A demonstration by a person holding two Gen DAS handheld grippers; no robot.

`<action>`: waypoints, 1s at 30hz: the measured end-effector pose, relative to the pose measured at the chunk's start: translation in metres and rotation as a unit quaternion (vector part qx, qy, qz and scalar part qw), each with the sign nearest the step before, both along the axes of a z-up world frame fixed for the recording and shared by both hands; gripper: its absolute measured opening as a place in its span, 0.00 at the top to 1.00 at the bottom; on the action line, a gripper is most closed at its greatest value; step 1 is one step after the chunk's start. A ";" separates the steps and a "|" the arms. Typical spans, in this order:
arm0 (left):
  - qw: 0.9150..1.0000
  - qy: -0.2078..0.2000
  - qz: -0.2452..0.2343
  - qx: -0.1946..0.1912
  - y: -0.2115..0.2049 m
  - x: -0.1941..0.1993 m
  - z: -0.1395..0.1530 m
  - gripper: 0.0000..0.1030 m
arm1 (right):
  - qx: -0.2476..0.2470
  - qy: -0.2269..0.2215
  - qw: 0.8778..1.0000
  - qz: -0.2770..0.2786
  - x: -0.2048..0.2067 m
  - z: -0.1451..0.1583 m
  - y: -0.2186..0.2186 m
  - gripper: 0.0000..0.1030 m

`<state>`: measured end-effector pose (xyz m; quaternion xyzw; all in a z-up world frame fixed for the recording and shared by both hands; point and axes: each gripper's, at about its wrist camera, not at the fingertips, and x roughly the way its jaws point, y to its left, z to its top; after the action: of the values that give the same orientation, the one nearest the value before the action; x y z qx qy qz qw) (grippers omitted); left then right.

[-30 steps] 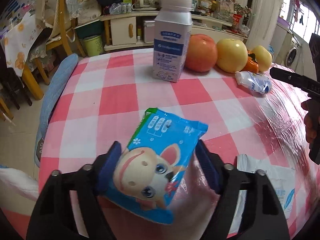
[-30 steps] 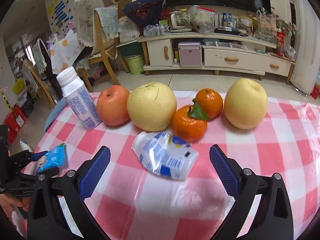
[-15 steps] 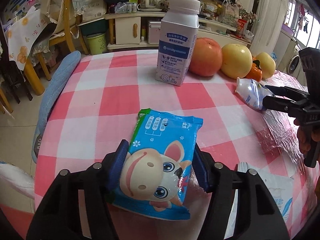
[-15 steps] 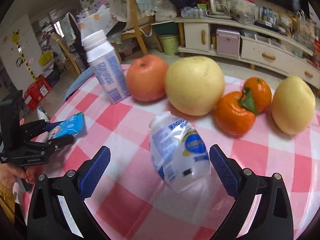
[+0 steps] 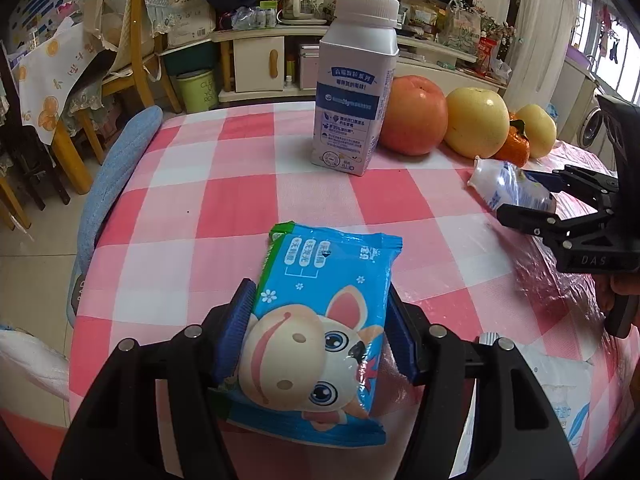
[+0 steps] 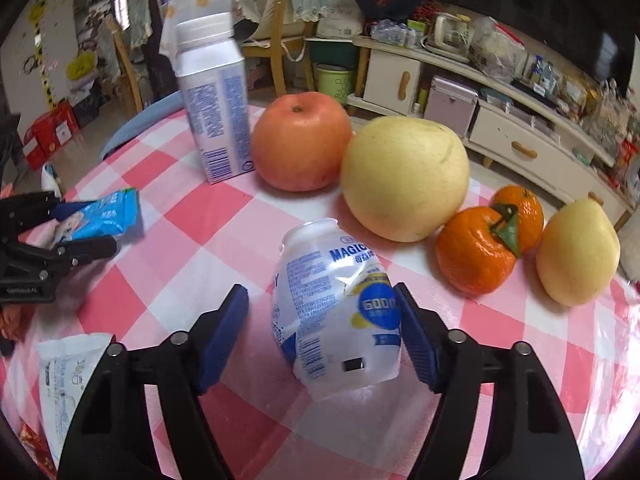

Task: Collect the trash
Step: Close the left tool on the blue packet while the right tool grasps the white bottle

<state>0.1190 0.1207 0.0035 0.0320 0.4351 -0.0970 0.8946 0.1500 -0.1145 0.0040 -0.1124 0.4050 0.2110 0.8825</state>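
Left claw [image 5: 318, 332]: closed in against both long edges of a blue wet-wipe packet [image 5: 320, 320], which is pinched between the blue pads. The packet is glossy and flat, printed with a cartoon animal face, white text panels and small flowers, a green strip along its far corner; whether it is lifted off the bench [image 5: 224, 204] or resting on it cannot be told. Right claw [image 6: 324, 330]: partly closed around a crushed plastic bottle [image 6: 336, 312]; the right pad is seen against the bottle's side, while a gap is left at the left pad, so no firm grip is shown. The bottle is translucent white, dented and creased, wrapped in a blue-and-white label with a yellow-edged blue roundel, its open neck pointed away toward the fruit. It lies on the pink-and-white checked cloth, near the front of a large yellow pear [image 6: 404, 178]. An upright white milk bottle [image 5: 354, 88] is noted beside a red apple [image 5: 414, 116]. A torn white wrapper [image 6: 70, 364] is seen flat at the bench's near edge.
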 end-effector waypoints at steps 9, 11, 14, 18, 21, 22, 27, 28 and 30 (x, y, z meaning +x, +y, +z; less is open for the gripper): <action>1.000 0.003 0.016 -0.011 0.004 -0.007 0.002 0.52 | 0.008 -0.017 1.000 -0.004 -0.010 0.005 0.005 0.59; 1.000 0.004 0.016 -0.016 0.003 -0.010 0.002 0.53 | 0.016 -0.017 1.000 -0.007 -0.013 0.008 0.003 0.62; 1.000 0.005 0.013 -0.022 -0.001 -0.016 0.003 0.54 | 0.038 -0.011 0.999 -0.010 -0.018 0.010 -0.001 0.64; 0.999 0.007 0.007 -0.034 -0.005 -0.024 0.004 0.56 | 0.056 -0.007 0.998 -0.012 -0.034 0.013 -0.003 0.67; 0.999 0.008 0.005 -0.040 -0.007 -0.030 0.004 0.56 | 0.056 -0.006 0.998 -0.012 -0.048 0.014 0.000 0.67; 0.999 0.010 0.004 -0.044 -0.008 -0.032 0.004 0.56 | 0.055 -0.006 0.998 -0.012 -0.051 0.015 0.001 0.67; 0.998 0.014 -0.002 -0.055 -0.013 -0.046 0.005 0.57 | 0.060 -0.004 0.998 -0.014 -0.071 0.020 0.008 0.71; 0.998 0.014 -0.002 -0.060 -0.013 -0.049 0.006 0.57 | 0.061 -0.006 0.998 -0.015 -0.075 0.021 0.009 0.71; 0.998 0.014 -0.003 -0.064 -0.013 -0.055 0.007 0.57 | 0.061 -0.009 0.998 -0.016 -0.086 0.024 0.011 0.72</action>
<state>0.0642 0.1074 0.0105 -0.0254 0.4407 -0.1280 0.8881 0.0641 -0.1035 0.0276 -0.0535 0.3854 0.2204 0.8944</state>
